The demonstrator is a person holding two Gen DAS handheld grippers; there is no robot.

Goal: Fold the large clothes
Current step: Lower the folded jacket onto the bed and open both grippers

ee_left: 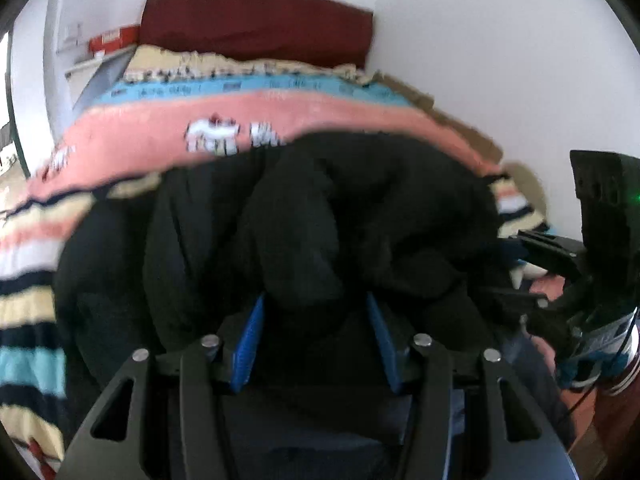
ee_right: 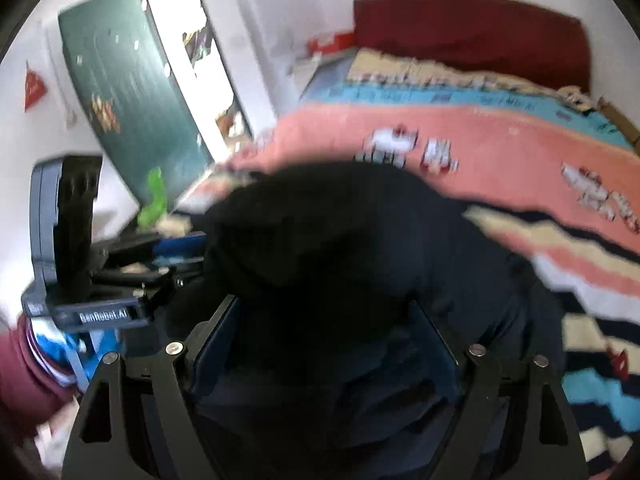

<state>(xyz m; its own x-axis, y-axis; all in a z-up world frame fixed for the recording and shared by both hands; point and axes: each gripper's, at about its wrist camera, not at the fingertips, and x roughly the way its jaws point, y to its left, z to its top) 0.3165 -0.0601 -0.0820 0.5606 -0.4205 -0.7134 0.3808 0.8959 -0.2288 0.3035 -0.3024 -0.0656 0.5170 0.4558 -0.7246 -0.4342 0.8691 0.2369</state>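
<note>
A bulky black garment [ee_left: 320, 208] is gathered in a thick heap at the near end of the bed. In the left wrist view my left gripper [ee_left: 316, 312] has its blue pads [ee_left: 252, 344] pressed on a fat fold of it. My right gripper [ee_right: 324, 306] holds another thick bunch of the black garment [ee_right: 340, 232], with the jaws standing wide around the cloth. Each gripper shows in the other's view: the right gripper [ee_left: 528, 272] at the garment's right side, the left gripper [ee_right: 188, 256] at its left side. Both views are motion-blurred.
The bed carries a blanket [ee_left: 160, 128] striped pink, blue, cream and navy, seen too in the right wrist view [ee_right: 500, 152]. A dark red headboard [ee_left: 256, 24] stands against the white wall. A green door [ee_right: 128, 92] is left of the bed. A maroon sleeve [ee_right: 16, 364] shows at lower left.
</note>
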